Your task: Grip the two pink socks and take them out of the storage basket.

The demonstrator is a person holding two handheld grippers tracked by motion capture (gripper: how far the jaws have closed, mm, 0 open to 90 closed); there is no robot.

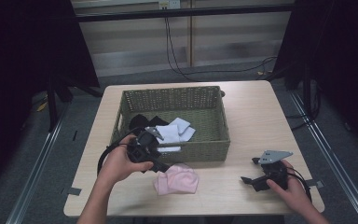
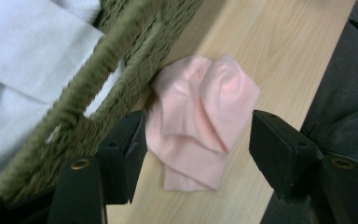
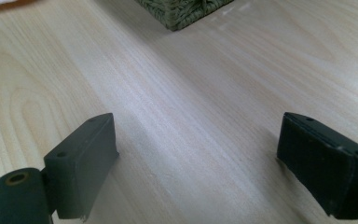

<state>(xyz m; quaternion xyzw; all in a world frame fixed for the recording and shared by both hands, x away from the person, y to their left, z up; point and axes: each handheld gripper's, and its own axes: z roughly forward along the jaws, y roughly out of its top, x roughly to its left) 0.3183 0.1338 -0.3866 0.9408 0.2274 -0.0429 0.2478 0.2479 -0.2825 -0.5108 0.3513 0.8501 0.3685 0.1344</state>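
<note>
The cloth (image 1: 177, 180) is soft pink. The basket (image 1: 205, 151) is olive green with a woven pattern. Inside it lie white cloths (image 1: 175, 132) and a black one (image 1: 142, 121). The bench (image 1: 256, 116) is pale wood with wavy grain lines. Both claws, left (image 2: 198, 149) and right (image 3: 198, 163), are black.

No text, label, brand, number or sign is legible on anything here.
</note>
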